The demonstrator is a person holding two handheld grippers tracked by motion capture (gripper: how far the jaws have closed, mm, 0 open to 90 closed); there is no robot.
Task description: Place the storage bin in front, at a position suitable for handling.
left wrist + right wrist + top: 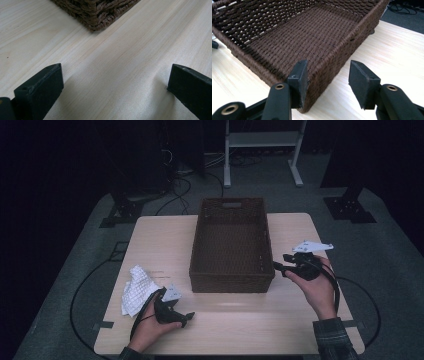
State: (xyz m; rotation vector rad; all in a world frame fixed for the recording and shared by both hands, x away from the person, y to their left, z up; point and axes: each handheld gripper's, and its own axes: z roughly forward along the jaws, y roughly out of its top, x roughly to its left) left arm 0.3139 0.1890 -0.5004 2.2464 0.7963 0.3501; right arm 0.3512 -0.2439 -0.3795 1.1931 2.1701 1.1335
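Observation:
A dark brown woven basket (231,242) stands empty in the middle of the pale wooden table (235,315). A crumpled white checked cloth (136,289) lies at the front left, just behind the left hand. My left gripper (187,317) rests low near the table's front edge, pointing right. In the left gripper view it (116,72) is open over bare wood, with a basket corner (97,12) ahead. My right gripper (276,266) hovers beside the basket's front right corner. In the right gripper view it (329,67) is open, with the basket wall (249,25) just beyond the jaws, untouched.
Past the table's far edge are a white frame's legs (262,140), floor cables (180,185) and black stand bases (350,207) on grey carpet. Bare wood (392,50) runs along the basket's right side and in front of it.

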